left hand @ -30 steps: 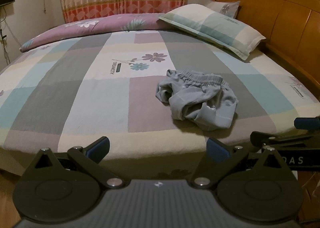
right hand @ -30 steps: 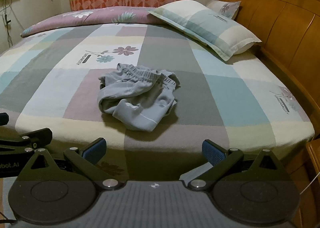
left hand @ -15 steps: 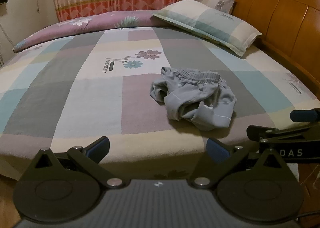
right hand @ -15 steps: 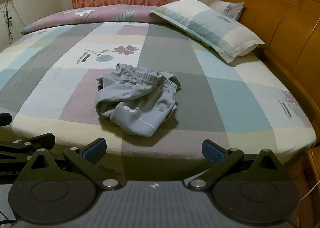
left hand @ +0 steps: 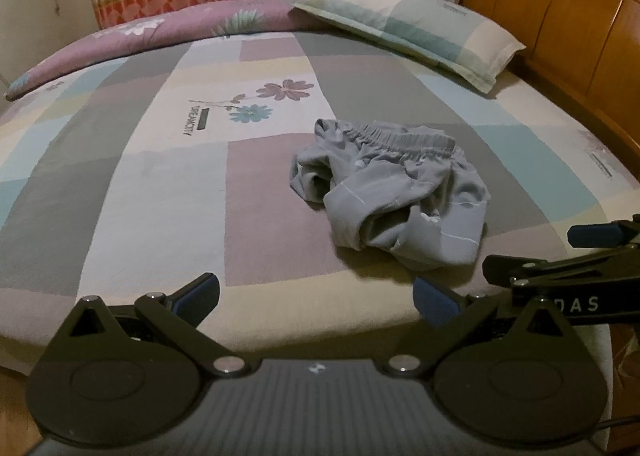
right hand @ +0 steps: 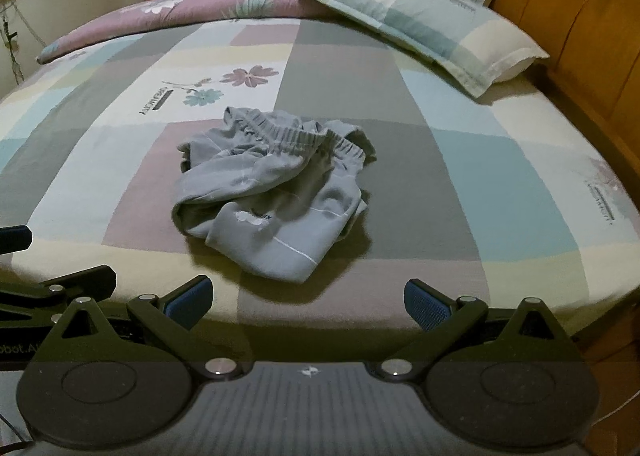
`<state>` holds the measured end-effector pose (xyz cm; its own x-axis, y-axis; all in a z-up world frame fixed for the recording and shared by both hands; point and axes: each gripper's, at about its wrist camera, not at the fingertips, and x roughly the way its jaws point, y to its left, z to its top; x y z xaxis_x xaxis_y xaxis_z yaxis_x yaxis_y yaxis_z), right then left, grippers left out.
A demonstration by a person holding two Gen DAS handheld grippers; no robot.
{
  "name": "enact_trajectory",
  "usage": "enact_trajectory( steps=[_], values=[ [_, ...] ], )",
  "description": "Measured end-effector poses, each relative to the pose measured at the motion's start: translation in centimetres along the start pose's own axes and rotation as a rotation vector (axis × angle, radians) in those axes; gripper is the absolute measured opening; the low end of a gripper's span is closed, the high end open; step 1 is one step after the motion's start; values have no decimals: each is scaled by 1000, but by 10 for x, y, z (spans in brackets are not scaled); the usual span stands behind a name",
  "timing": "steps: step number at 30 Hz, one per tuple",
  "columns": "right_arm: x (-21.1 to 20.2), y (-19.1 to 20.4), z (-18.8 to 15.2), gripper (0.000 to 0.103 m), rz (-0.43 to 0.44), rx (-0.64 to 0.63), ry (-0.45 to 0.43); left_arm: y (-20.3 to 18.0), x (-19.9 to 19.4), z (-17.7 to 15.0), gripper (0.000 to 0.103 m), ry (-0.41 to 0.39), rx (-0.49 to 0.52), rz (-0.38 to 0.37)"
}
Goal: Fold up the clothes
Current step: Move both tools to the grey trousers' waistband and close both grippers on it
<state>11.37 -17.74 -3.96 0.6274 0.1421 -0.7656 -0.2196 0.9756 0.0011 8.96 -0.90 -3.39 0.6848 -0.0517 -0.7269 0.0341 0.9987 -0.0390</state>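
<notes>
A crumpled pair of grey shorts point(left hand: 394, 200) point(right hand: 276, 196) with an elastic waistband lies in a heap on the checked bed sheet point(left hand: 160, 192) point(right hand: 480, 184), near the front edge. My left gripper point(left hand: 316, 298) hovers at the bed's front edge, open and holding nothing, with the shorts ahead and slightly right. Open as well, my right gripper point(right hand: 308, 298) sits just short of the shorts, which lie straight ahead. Each gripper shows at the other view's side edge.
A checked pillow point(left hand: 408, 22) point(right hand: 424, 28) rests at the far right by the wooden headboard point(left hand: 560, 12) point(right hand: 580, 28). A rolled purple quilt point(left hand: 132, 40) point(right hand: 168, 16) runs along the far side under curtains. Bare sheet surrounds the shorts.
Both grippers have risen and moved closer to the bed, so the shorts appear larger and nearer. The shorts have not moved, and both grippers stay open.
</notes>
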Motion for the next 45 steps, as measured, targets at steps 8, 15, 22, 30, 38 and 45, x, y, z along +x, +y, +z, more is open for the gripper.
enact_trajectory(
  steps=[8, 15, 22, 30, 38, 45],
  values=[
    [45, -9, 18, 103, 6, 12, 67, 2, 40, 28, 102, 35, 16, -3],
    [75, -18, 29, 103, 37, 45, 106, 1, 69, 50, 102, 63, 41, 7],
    [95, -28, 42, 103, 69, 57, 100, -4, 95, 68, 102, 81, 70, 21],
    [118, -32, 44, 103, 110, 36, 97, -16, 132, 74, 102, 71, 145, -13],
    [130, -42, 33, 103, 165, 51, 64, -11, 151, 67, 102, 25, 181, -126],
    [126, -48, 15, 103, 207, -4, -50, 11, 162, 65, 103, 64, 74, -237]
  ],
)
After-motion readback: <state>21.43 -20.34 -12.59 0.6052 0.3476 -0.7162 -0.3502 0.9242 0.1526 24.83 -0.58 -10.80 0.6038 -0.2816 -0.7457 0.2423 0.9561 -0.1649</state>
